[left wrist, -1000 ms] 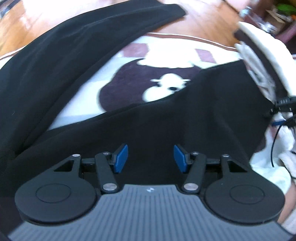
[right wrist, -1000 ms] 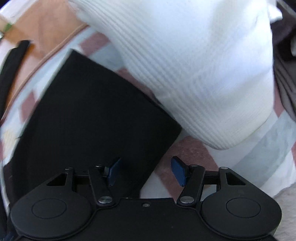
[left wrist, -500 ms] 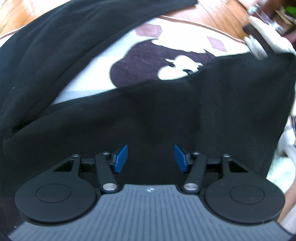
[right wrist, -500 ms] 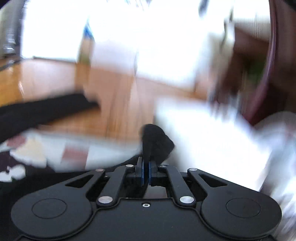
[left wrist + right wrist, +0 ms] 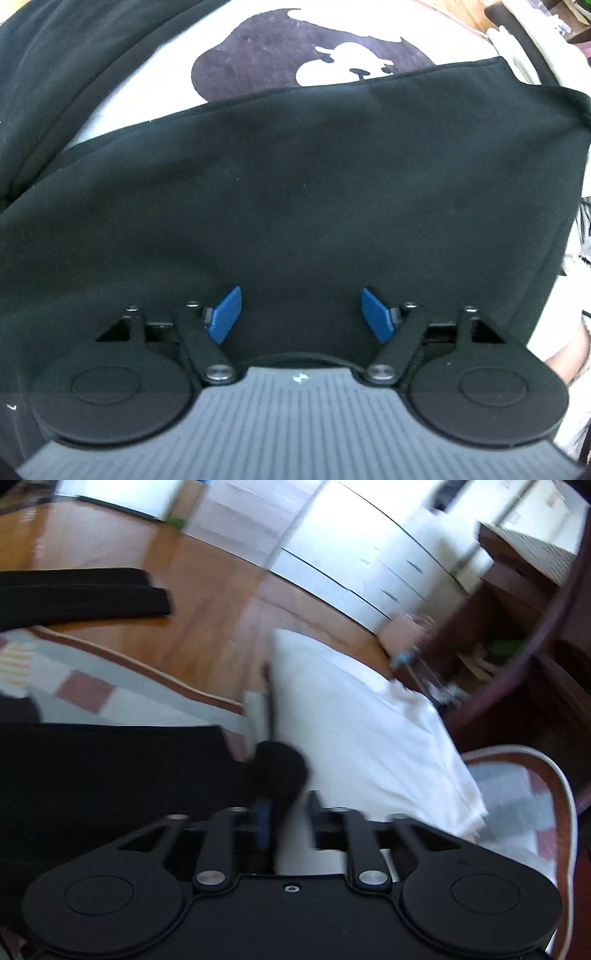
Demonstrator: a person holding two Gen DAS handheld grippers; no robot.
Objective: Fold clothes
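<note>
A black garment (image 5: 295,192) lies spread over a patterned rug (image 5: 258,62), folded part filling the left wrist view. My left gripper (image 5: 301,314) is open and hovers just above the black cloth, nothing between its blue pads. In the right wrist view my right gripper (image 5: 286,823) has its jaws parted; a bunched corner of the black garment (image 5: 280,771) sits between and just ahead of the fingers. The rest of the garment (image 5: 110,771) stretches to the left. The view is blurred.
A folded white garment (image 5: 362,731) lies on the rug right of the black one, also in the left wrist view (image 5: 532,40). Black trouser legs (image 5: 81,594) reach onto the wooden floor (image 5: 207,602). White drawers (image 5: 351,561) and dark wooden furniture (image 5: 535,672) stand behind.
My right gripper shut on the garment's corner, carried it over to the left, and now its jaws have parted. The black cloth has folded over and covers more of the rug under my left gripper.
</note>
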